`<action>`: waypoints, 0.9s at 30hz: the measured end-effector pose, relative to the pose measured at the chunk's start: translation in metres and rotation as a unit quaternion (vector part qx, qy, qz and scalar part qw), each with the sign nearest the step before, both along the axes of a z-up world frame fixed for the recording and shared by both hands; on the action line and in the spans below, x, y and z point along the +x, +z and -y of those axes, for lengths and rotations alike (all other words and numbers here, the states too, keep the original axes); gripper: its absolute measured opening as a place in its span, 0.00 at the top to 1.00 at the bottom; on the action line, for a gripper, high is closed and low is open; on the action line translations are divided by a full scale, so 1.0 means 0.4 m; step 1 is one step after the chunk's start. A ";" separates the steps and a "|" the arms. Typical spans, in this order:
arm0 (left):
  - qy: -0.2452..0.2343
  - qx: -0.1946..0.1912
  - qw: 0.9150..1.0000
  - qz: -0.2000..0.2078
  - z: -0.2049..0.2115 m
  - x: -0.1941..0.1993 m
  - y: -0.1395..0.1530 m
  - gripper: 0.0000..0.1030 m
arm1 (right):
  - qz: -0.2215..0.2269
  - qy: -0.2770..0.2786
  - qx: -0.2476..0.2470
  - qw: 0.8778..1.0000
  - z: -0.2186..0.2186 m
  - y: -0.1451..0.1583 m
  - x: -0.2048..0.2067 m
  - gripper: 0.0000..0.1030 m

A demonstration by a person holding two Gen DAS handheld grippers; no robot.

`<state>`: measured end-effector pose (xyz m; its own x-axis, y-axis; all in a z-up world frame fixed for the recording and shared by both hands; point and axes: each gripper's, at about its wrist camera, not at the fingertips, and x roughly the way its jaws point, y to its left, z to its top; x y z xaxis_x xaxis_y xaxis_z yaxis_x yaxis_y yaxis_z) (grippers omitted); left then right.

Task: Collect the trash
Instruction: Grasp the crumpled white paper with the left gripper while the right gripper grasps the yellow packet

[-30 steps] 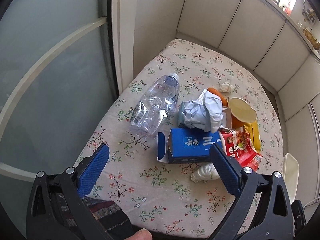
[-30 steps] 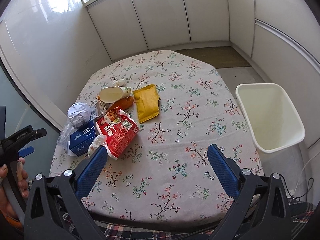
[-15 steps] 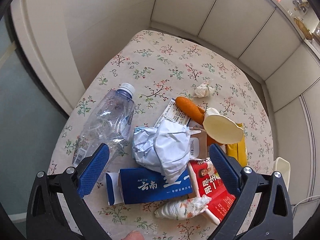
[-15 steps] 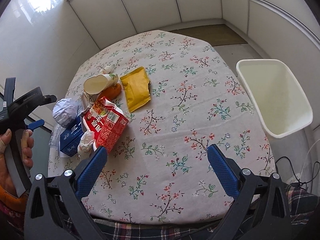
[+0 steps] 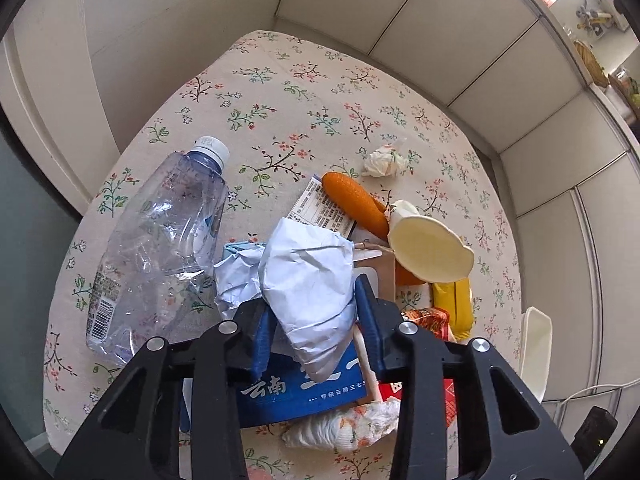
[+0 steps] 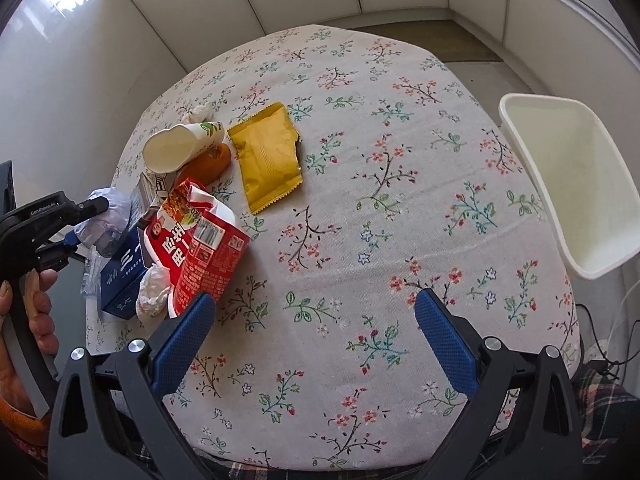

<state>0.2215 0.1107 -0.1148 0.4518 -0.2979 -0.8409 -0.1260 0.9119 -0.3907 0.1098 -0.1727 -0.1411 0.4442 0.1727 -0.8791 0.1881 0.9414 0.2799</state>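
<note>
On the floral table point(image 6: 360, 216) the trash lies bunched along the left edge, as the right wrist view has it. Farthest left in the left wrist view is one clear plastic bottle point(image 5: 156, 248), lying on its side with its white cap toward the far edge. Next to it the left gripper point(image 5: 314, 320) has its two blue pads pressed against one crumpled ball of pale paper point(image 5: 308, 280), one pad on each side, clenched on it. The ball sits on top of one blue carton point(image 5: 304, 394), which lies flat near the table's near-left corner. Two wadded tissues show: one point(image 5: 344, 428) just in front of the carton, another point(image 5: 384, 162) alone toward the far edge. Right of the paper ball come one orange sausage-shaped item point(image 5: 354, 204), one paper cup point(image 5: 430, 248) tipped on its side with its mouth facing the camera, and a small brown box point(image 5: 384, 276), partly hidden, possibly a drink carton. One red snack bag point(image 6: 204, 248) leans against the blue carton, and one yellow packet point(image 6: 268, 156) lies flat, apart from the pile, toward the table's middle. Off the table's right edge stands one white bin point(image 6: 568, 184). The right gripper point(image 6: 316, 328) hangs over the near edge with its jaws spread wide, holding nothing.
</note>
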 end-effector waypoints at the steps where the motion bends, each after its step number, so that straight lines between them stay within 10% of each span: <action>1: 0.000 -0.008 1.000 0.004 -0.001 0.002 0.003 0.68 | 0.005 0.005 -0.003 1.000 -0.002 0.010 0.012 0.06; 13: -0.018 -0.030 0.995 0.094 0.006 -0.002 0.103 0.68 | 0.019 0.075 -0.061 0.995 -0.020 0.110 0.268 0.06; 27: -0.026 -0.031 0.995 0.093 0.009 0.021 0.100 0.68 | -0.104 0.189 -0.084 0.973 -0.099 -0.117 0.459 0.25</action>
<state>0.2300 0.1069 -0.0748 0.5802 -0.3734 -0.7238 -0.0004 0.8886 -0.4588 0.2935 -0.1332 -0.1877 0.1854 0.1360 -0.9732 -0.1450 0.9833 0.1098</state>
